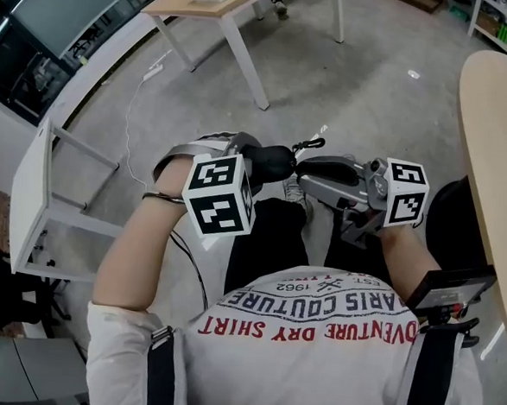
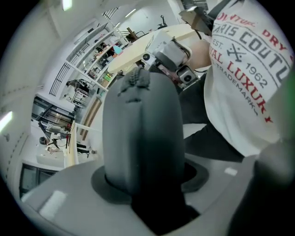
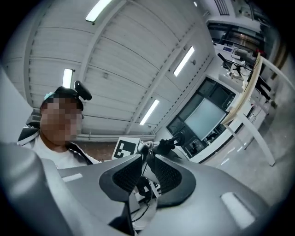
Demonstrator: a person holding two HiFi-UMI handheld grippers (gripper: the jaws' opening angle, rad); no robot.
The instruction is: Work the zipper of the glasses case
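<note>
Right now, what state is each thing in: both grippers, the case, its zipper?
Left gripper: shut on the case.
Right gripper: shut, apparently on the pull.
Case: held in the air over the lap, looks closed.
Zipper: looks closed along the seam that shows.

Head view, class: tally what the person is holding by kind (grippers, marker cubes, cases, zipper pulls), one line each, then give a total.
Grippers: 2, the left gripper and the right gripper
Marker cubes: 2
Case: 1
Zipper pull: 1
Total: 6
</note>
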